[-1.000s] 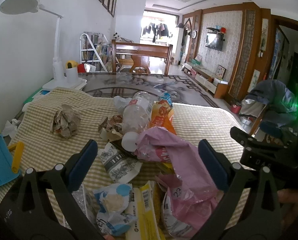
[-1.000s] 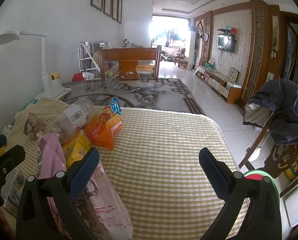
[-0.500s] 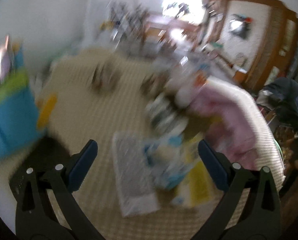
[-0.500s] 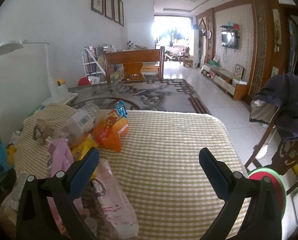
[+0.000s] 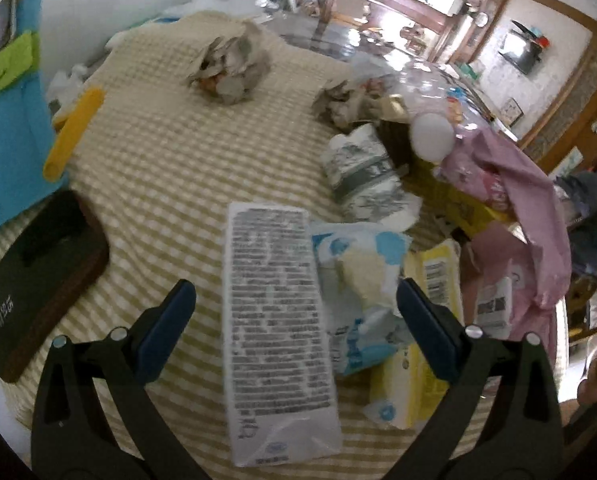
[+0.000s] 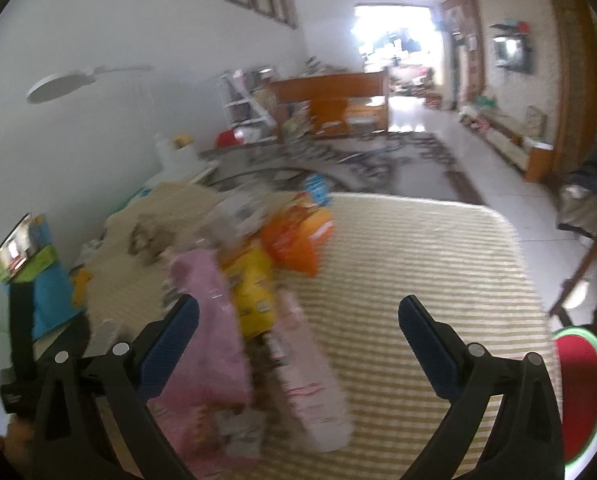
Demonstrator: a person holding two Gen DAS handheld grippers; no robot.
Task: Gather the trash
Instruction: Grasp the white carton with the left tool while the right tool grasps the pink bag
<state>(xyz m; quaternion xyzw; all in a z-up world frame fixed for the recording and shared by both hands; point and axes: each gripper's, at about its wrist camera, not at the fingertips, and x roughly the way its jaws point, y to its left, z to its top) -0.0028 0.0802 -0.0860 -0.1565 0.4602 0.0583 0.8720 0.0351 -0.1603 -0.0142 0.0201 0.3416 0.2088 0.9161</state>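
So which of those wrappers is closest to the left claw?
The flat white wrapper with black print, lying between the open left gripper fingers; the other wrappers lie to its right.

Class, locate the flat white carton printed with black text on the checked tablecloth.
In the left wrist view, the white carton lies flat between the open left hand-held gripper fingers, with the blue-and-white wrapper touching its right edge.

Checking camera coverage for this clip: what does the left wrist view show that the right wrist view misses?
Left wrist only: the flattened white carton between the open left tongs, a black box and two crumpled paper wads. Right wrist only: the orange snack bag, the bare right half of the checked cloth and a red-green bin. Both: the pink bag and yellow wrapper.
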